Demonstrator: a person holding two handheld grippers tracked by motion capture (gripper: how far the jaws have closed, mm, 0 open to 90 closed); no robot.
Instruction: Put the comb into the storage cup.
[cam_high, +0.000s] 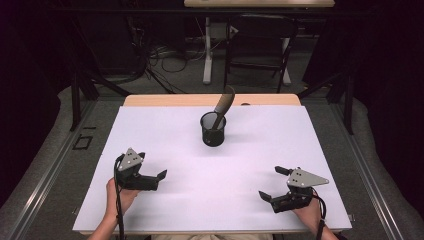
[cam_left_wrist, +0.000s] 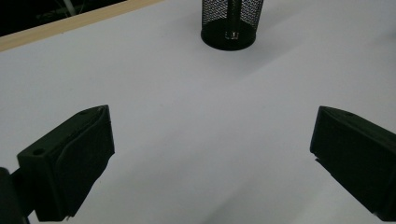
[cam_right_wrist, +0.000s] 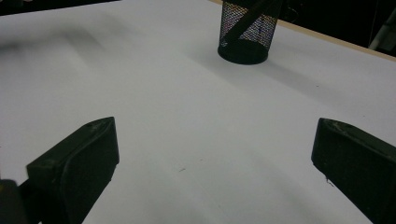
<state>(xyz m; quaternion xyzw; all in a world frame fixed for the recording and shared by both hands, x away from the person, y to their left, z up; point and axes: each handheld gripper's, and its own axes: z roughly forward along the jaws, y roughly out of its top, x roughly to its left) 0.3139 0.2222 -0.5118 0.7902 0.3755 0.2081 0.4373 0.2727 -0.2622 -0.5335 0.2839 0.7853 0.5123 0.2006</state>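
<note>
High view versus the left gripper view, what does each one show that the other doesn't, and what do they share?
The high view alone takes in both tongs, left and right, open near the table's front edge, the hands holding them, the brown utensil sticking out above the mesh cup, and a chair beyond. The left gripper view alone gives the cup's lower mesh and base close up, seen between its own spread jaws. Both share the white table and the cup.

Bright overhead light on the white table (cam_high: 165, 130), soft shadows, dark surroundings, slight blur.
</note>
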